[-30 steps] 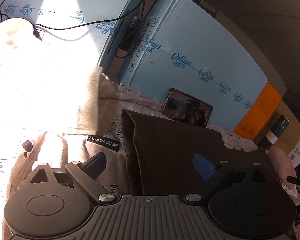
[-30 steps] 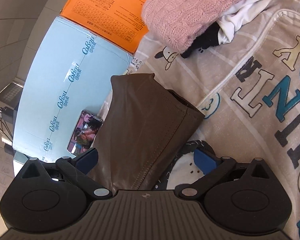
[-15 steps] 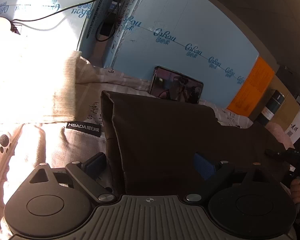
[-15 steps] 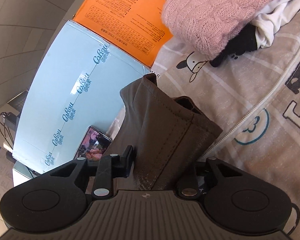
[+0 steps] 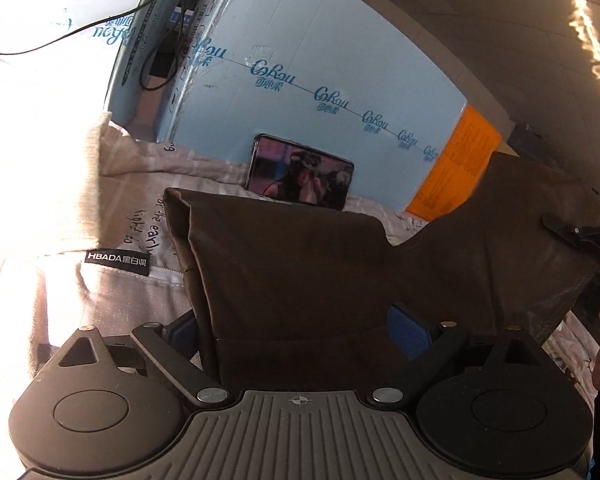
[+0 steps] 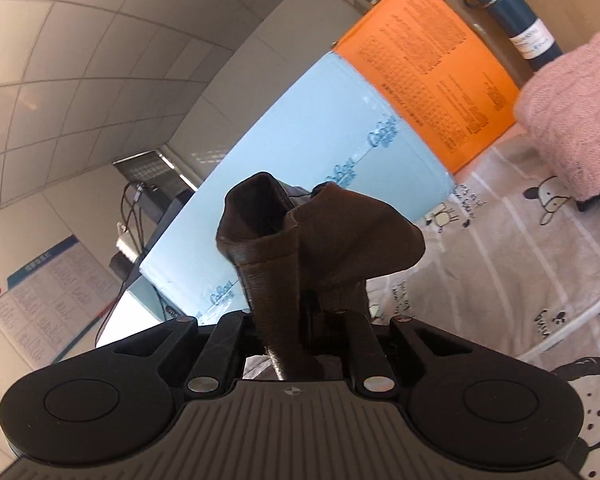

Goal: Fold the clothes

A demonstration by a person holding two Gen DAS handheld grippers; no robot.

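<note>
Fold incomplete: right gripper [image 6: 296, 320] jaws clamped on dark brown fabric garment [image 6: 320, 232], lifted centre frame; left gripper [image 5: 300, 328] jaws open around its edge

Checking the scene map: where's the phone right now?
In the left wrist view the phone stands upper centre, propped against the light blue box, just behind the brown garment on the printed bedsheet. The right wrist view does not show it.

I see garment [image 5: 300, 264] on the bedsheet [image 5: 132, 292] | phone [image 5: 300, 172] behind it, leaning on box [image 5: 320, 60] | sweater [image 6: 572, 120] right, flask [image 6: 516, 12] behind sweater
</note>
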